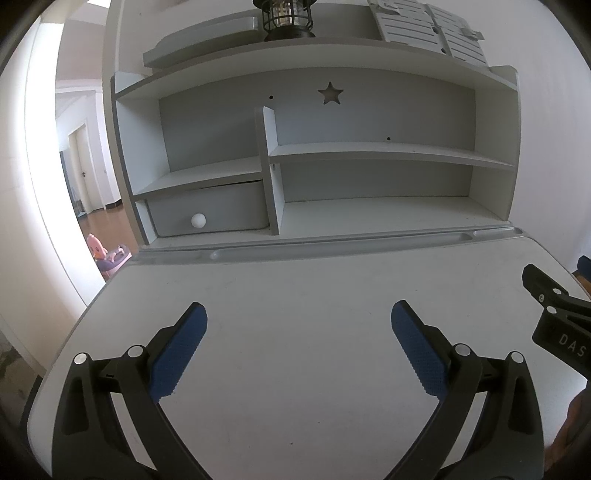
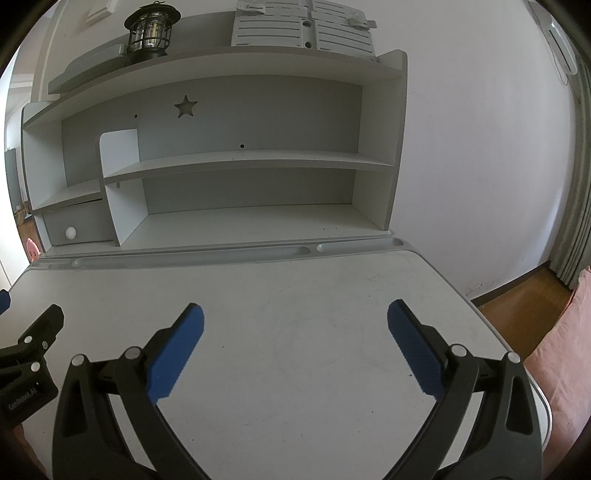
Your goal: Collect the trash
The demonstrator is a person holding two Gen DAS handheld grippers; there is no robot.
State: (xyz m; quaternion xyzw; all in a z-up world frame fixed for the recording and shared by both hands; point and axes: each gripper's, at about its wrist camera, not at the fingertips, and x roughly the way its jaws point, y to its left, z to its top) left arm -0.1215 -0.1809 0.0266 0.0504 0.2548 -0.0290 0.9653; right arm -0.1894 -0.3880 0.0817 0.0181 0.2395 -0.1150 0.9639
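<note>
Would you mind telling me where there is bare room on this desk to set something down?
The desk top is bare between the pen groove and both open grippers. The long lower shelf bay is free; only the hutch top by the lantern is crowded.

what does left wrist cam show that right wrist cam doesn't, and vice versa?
Left wrist only: an open doorway with wood floor beyond, and a purple toy seat past the desk's left edge.

Right wrist only: bare wall, a curtain, wood floor and something pink off the desk's right side.

Both: the desk, the shelf unit with its star cutout, the lantern on top, the drawer's white knob. The left gripper and right gripper are both open and hold nothing. No trash visible in either.
</note>
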